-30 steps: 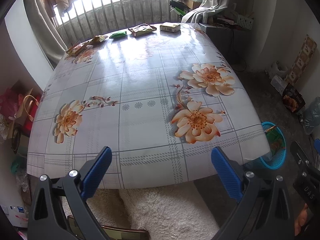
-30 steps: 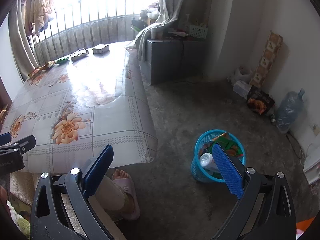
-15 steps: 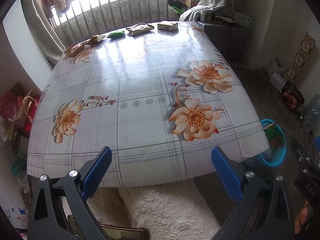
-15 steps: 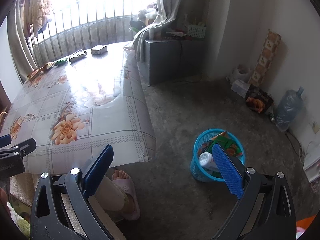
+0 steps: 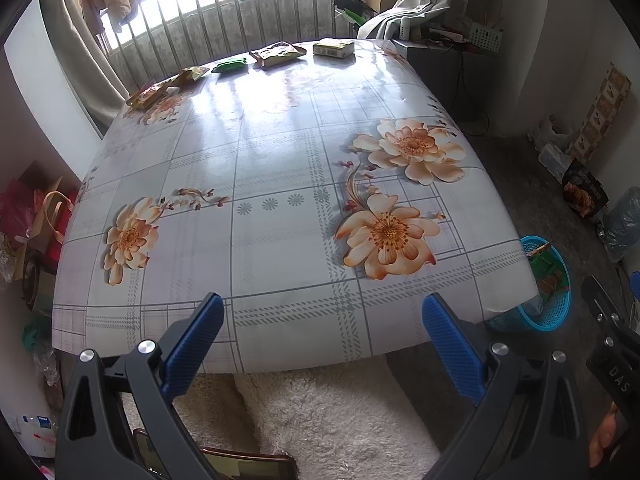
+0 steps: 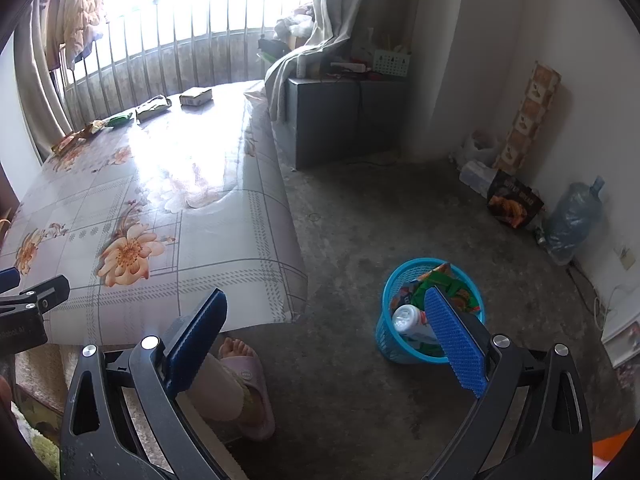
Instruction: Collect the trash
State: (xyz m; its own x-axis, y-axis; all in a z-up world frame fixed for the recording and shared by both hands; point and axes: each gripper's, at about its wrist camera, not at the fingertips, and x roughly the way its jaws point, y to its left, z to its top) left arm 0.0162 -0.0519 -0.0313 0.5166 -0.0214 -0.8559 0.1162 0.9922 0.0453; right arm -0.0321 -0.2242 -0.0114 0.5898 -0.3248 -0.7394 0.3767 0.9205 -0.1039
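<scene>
The left gripper [image 5: 320, 316] has its jaws wide apart, holding nothing, above the near edge of the table [image 5: 280, 152]. The right gripper [image 6: 326, 312] is also wide apart and empty, over the floor beside the table. Five pieces of trash lie along the far edge: a box [image 5: 334, 48], a packet [image 5: 278, 54], a green wrapper [image 5: 229, 66] and two more wrappers [image 5: 168, 86]. A blue basket [image 6: 390, 344] stands on the floor near the table's right corner, with trash inside.

You face a table [image 5: 280, 184] under a glossy floral cloth, daylight glaring off it from the barred window [image 5: 224, 4] behind. Curtains [image 6: 332, 4] hang at both sides. The floor [image 6: 400, 216] is bare grey concrete, the walls [image 6: 580, 40] white; a grey cabinet [image 6: 340, 116] stands beside the table.
</scene>
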